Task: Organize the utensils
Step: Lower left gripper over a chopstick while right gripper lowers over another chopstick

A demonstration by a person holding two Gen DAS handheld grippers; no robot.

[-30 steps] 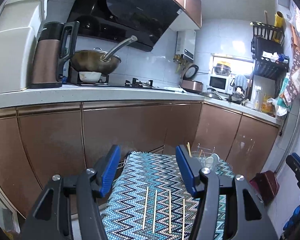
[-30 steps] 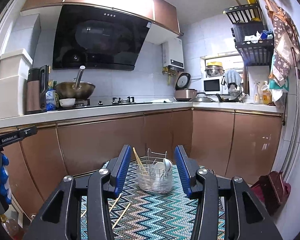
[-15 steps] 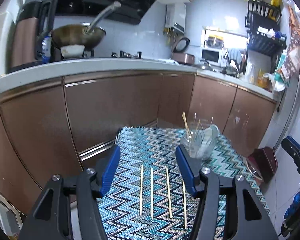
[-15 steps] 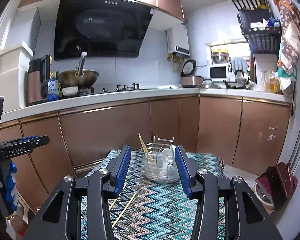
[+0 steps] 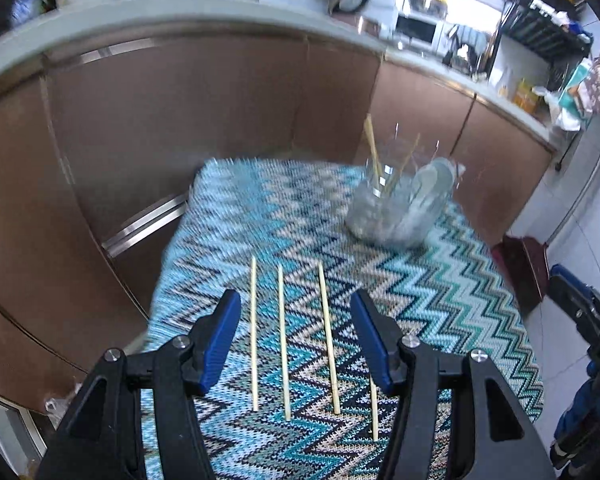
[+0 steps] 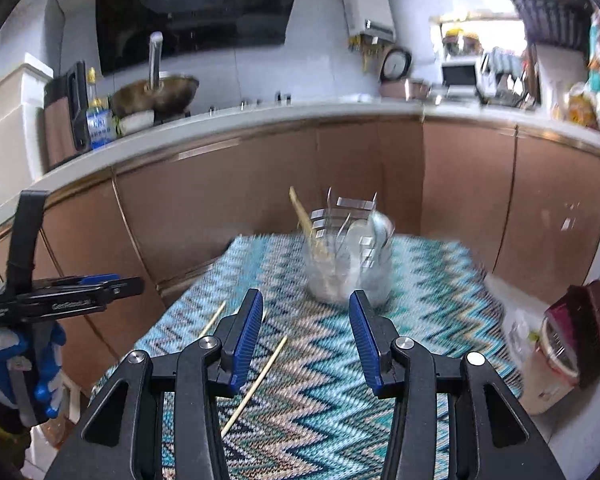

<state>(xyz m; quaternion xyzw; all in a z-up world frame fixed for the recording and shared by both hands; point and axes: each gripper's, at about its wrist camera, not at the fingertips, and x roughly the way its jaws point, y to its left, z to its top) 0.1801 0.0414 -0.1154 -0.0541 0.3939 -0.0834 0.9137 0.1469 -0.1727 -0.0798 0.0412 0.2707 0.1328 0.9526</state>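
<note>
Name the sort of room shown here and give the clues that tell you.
A home kitchen: a wok on the stove, a microwave on the counter, and brown cabinets below.

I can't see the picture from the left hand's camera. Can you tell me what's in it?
Four loose chopsticks lie side by side on a blue zigzag cloth, right under the open, empty left gripper. Farther back on the cloth stands a blurry utensil holder with chopsticks sticking up, and brown kitchen cabinets are behind.
</note>
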